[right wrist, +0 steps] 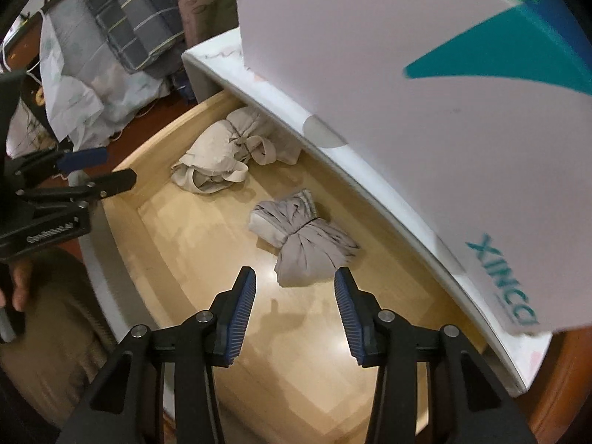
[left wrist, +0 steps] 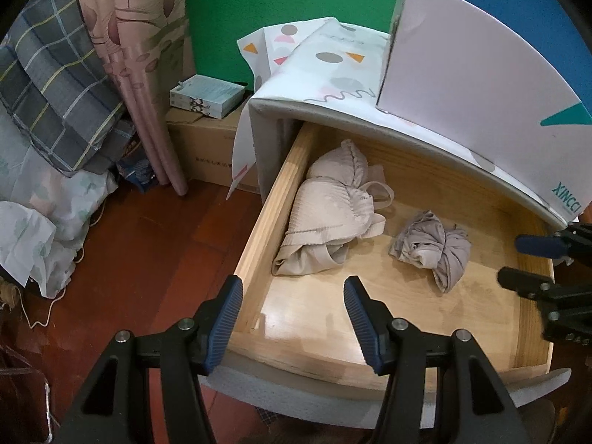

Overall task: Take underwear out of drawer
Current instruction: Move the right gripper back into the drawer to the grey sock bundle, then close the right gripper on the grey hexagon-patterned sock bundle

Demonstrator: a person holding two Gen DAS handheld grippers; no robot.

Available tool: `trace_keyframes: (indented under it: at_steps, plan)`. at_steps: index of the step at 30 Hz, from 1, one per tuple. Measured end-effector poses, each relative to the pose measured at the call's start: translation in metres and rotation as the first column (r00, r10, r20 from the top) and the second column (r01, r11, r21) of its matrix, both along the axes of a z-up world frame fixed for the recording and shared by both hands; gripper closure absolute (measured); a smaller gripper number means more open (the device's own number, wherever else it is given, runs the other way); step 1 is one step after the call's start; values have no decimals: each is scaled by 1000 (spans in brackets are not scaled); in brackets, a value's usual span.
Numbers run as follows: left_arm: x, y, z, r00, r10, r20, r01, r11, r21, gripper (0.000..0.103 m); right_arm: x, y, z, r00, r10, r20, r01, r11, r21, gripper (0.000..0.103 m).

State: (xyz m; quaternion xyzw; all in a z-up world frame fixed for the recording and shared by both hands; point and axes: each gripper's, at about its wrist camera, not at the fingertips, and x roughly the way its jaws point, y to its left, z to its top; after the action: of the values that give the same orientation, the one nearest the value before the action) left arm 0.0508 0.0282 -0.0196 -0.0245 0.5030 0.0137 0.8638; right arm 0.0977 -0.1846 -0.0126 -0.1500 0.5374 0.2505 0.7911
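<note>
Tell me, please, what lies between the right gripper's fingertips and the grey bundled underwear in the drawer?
Nothing: in the right wrist view only bare drawer floor separates the open right gripper from the grey underwear.

Grey underwear [right wrist: 307, 244] in open drawer [right wrist: 207, 259]

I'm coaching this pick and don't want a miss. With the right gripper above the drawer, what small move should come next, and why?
Probably ease the right gripper forward and down so its open jaws straddle the grey bundle. The bundle lies loose on the drawer floor just beyond the fingertips, untouched, and apart from the beige garment.
</note>
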Motion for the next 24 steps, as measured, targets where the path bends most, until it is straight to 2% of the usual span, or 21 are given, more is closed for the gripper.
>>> trace_keyframes:
  at_steps: [7, 16, 18, 20, 24]
  plan:
    - [1, 3, -2, 1000, 14, -10, -14, 1000, -6, 45, 13, 15, -28, 998, 61, -2, -61, 997, -41, 62]
    - [3, 5, -4, 1000, 9, -24, -9, 1000, -8, 45, 29, 35, -66, 992, 122, 27, -118, 985, -129, 57]
    - [3, 6, -4, 1000, 9, -25, -9, 1000, -13, 45, 30, 41, -73, 989, 143, 43, -135, 978, -156, 48]
    - [4, 7, -4, 1000, 9, -28, -10, 1000, -15, 45, 32, 46, -78, 984, 162, 72, -146, 972, -186, 44]
    - [3, 6, -5, 999, 6, -31, -6, 1000, -6, 45, 41, 50, -90, 983, 160, 90, -139, 969, -202, 43]
